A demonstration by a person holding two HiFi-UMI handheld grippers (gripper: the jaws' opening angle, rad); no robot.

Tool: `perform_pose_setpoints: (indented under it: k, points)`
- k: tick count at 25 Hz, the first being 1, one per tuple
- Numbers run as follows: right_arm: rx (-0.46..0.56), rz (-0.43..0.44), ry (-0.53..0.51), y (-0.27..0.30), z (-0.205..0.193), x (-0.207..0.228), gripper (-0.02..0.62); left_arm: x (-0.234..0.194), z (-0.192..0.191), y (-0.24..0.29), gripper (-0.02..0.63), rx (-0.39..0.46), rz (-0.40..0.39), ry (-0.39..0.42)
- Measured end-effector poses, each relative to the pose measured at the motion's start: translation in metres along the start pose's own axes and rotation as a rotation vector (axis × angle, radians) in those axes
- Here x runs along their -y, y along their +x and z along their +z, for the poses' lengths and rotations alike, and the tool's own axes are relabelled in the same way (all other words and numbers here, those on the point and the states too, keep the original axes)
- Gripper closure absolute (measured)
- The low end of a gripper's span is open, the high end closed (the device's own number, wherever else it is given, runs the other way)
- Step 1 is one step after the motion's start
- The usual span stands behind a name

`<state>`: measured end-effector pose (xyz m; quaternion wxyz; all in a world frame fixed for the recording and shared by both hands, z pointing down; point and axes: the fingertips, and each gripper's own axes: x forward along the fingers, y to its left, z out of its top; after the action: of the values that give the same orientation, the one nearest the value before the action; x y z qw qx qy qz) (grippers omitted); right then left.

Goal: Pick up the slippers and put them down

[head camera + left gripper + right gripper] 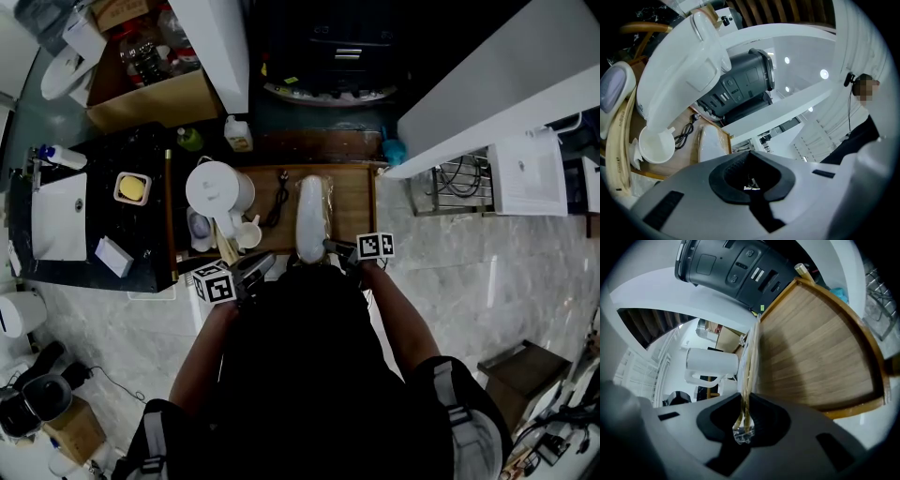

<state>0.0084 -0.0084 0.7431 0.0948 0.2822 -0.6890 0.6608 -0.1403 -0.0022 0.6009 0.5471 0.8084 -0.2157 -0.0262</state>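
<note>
Right gripper is nipped shut on the thin edge of the plastic-wrapped slippers, which stretch ahead of it over the table. Left gripper sits closed, empty. Such a slim pinch may slip if the pack tilts.

No legible text, labels or numbers anywhere

It looked like a home or hotel kitchenette: a white kettle and cup on a wooden tray, a basin in a dark counter, and a marble floor.
</note>
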Motion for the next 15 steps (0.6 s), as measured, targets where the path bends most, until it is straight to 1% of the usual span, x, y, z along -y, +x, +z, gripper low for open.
perform_pose_setpoints:
  k: [9, 15]
  points:
    - [-0.013, -0.025, 0.007, 0.007, -0.001, 0.01, 0.531, -0.003, -0.002, -0.006, 0.595, 0.01, 0.025, -0.006]
    - [0.004, -0.068, -0.01, 0.012, 0.0, 0.017, 0.528, -0.002, -0.005, -0.005, 0.595, -0.002, 0.032, 0.006]
